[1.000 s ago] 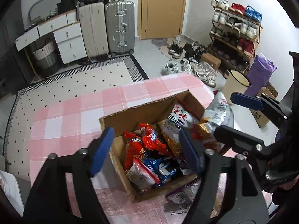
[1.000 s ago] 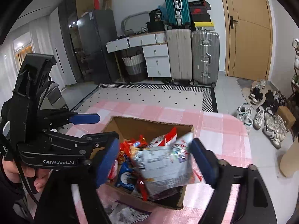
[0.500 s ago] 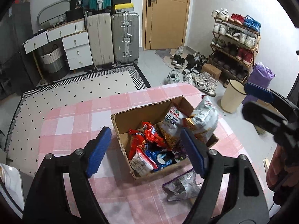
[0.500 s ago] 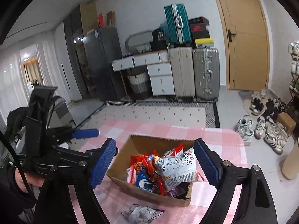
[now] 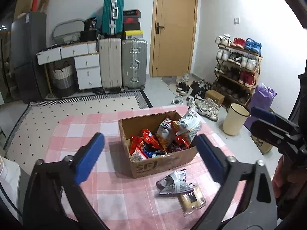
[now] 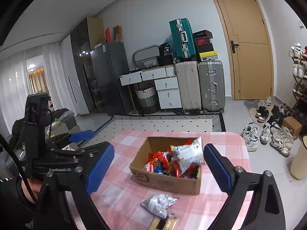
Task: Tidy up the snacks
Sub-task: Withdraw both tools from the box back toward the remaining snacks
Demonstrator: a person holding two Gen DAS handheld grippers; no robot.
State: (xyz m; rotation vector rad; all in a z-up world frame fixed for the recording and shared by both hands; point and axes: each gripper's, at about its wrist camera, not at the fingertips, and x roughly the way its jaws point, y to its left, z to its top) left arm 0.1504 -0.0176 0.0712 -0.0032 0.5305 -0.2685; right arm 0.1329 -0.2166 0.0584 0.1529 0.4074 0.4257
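Note:
An open cardboard box (image 5: 165,163) (image 6: 165,182) sits on the pink checked table, full of snack packets. A large silver chip bag (image 5: 187,125) (image 6: 187,158) lies on top at its far right end. A crumpled silver and purple packet (image 5: 174,184) (image 6: 160,204) and a clear pack of yellow biscuits (image 5: 191,198) (image 6: 164,223) lie on the table in front of the box. My left gripper (image 5: 151,157) is open and empty, held back above the table. My right gripper (image 6: 159,169) is open and empty too, and shows at the right edge of the left wrist view (image 5: 268,122).
The table (image 5: 80,132) has rounded corners. Beyond it lie a dotted rug (image 5: 76,111), suitcases (image 5: 122,63), a white drawer desk (image 5: 84,65), a door, a shoe rack (image 5: 238,67) with shoes on the floor, and a cream bin (image 5: 235,121) right of the table.
The right gripper let go of the silver chip bag, which now rests in the box. Both grippers drew back and up from the box, so it looks smaller.

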